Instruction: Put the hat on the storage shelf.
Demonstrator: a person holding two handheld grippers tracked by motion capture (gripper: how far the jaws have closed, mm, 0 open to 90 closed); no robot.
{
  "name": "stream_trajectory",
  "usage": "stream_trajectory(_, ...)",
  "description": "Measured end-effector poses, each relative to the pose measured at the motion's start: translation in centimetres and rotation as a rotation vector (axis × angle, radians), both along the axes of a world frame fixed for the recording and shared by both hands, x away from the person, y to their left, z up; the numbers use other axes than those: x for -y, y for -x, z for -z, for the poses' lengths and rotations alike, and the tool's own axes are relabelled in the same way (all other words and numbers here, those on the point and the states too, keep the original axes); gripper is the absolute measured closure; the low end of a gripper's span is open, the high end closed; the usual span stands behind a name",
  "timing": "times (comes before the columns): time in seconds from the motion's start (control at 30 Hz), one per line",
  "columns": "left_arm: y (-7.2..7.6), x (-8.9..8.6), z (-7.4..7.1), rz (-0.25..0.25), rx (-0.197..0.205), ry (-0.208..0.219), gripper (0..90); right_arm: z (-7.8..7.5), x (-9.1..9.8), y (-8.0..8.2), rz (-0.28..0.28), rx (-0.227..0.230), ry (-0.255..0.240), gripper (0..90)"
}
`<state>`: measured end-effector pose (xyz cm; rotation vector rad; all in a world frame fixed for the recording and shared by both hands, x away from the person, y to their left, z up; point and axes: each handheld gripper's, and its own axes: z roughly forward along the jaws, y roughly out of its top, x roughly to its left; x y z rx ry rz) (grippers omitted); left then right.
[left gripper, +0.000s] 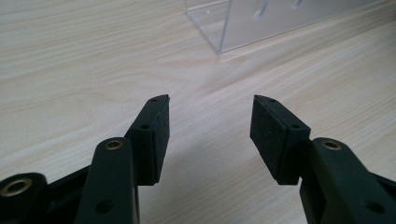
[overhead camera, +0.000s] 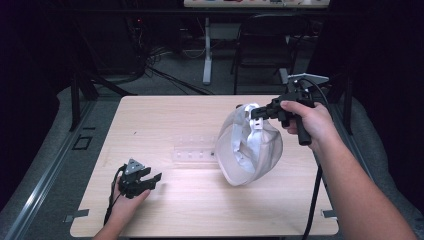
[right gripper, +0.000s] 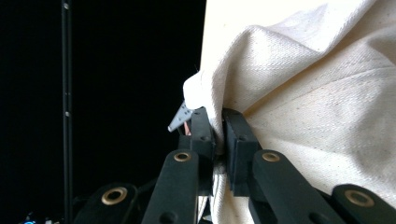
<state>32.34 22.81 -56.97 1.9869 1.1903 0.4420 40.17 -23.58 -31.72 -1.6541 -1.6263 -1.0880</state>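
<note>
A white cloth cap (overhead camera: 249, 149) hangs over the right half of the wooden table (overhead camera: 160, 117); whether its lower edge touches the top I cannot tell. My right gripper (overhead camera: 256, 113) is shut on the cap's upper rim, held level from the right by a hand. In the right gripper view the jaws pinch a fold of the cream fabric (right gripper: 303, 93) at the right gripper (right gripper: 218, 116) tips. My left gripper (overhead camera: 152, 179) rests low at the table's front left, open. In the left gripper view the left gripper (left gripper: 210, 112) has nothing between its pads, only bare wood.
A clear acrylic stand (overhead camera: 192, 150) lies mid-table, just left of the cap; its corner (left gripper: 224, 28) shows ahead of the left jaws. Behind the table stand a dark chair (overhead camera: 265, 45) and a white post (overhead camera: 207, 50), with cables on the floor.
</note>
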Motion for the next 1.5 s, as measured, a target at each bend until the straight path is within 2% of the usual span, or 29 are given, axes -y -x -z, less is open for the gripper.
stream_trajectory(0.17,0.3,0.7,-0.3,0.031,0.014,0.002,47.5,-0.1,-0.1,-0.5,0.034,0.005,-0.031,84.2)
stream_trajectory(0.5,0.7,3.7,-2.0,0.103,0.068,0.034,45.2,-0.2,-0.8,-2.0,0.078,0.017,-0.070,84.2)
stream_trajectory(0.53,0.7,4.6,-2.4,0.122,0.084,0.035,45.0,-0.2,-1.1,-2.3,0.087,0.015,-0.078,84.2)
stream_trajectory(0.57,0.7,4.6,-2.4,0.122,0.084,0.035,44.8,-0.2,-1.1,-2.3,0.087,0.015,-0.078,84.2)
stream_trajectory(0.63,0.7,5.7,-3.0,0.154,0.100,0.030,44.7,-0.1,-1.5,-2.7,0.092,0.013,-0.075,84.2)
stream_trajectory(0.67,0.7,6.6,-3.3,0.170,0.120,0.022,44.5,0.1,-1.8,-3.0,0.094,0.012,-0.073,84.2)
stream_trajectory(0.7,0.7,6.6,-3.3,0.170,0.120,0.022,44.1,0.1,-1.8,-3.0,0.094,0.012,-0.073,84.2)
stream_trajectory(0.87,0.6,9.4,-4.3,0.220,0.159,0.017,41.7,0.5,-2.8,-3.9,0.116,0.008,-0.079,84.1)
stream_trajectory(0.9,0.6,9.4,-4.3,0.220,0.159,0.017,41.4,0.5,-2.8,-3.9,0.116,0.008,-0.079,84.1)
stream_trajectory(0.97,0.6,10.5,-4.6,0.242,0.180,0.012,41.5,0.6,-3.1,-4.1,0.115,0.010,-0.081,84.2)
stream_trajectory(1.0,0.5,11.6,-4.8,0.269,0.182,0.003,41.9,0.7,-3.5,-4.2,0.118,0.012,-0.083,84.1)
stream_trajectory(1.03,0.5,11.6,-4.8,0.269,0.182,0.003,42.6,0.7,-3.6,-4.3,0.114,0.010,-0.082,84.1)
stream_trajectory(1.1,0.4,12.9,-5.1,0.297,0.166,-0.006,43.2,0.7,-3.8,-4.3,0.117,0.012,-0.081,84.1)
stream_trajectory(1.17,0.5,14.3,-5.4,0.309,0.184,-0.030,43.5,0.7,-4.1,-4.5,0.118,0.016,-0.085,84.2)
stream_trajectory(1.2,0.5,15.4,-5.6,0.307,0.210,-0.047,43.6,0.7,-4.3,-4.6,0.115,0.014,-0.085,84.1)
stream_trajectory(1.23,0.5,15.4,-5.6,0.307,0.210,-0.047,43.6,0.7,-4.3,-4.6,0.115,0.014,-0.085,84.1)
stream_trajectory(1.33,0.1,17.2,-5.8,0.300,0.223,-0.062,43.1,0.7,-4.6,-4.7,0.118,0.017,-0.086,84.1)
stream_trajectory(1.5,-0.5,18.3,-5.6,0.269,0.224,-0.072,43.1,0.8,-4.7,-4.7,0.113,0.018,-0.088,84.2)
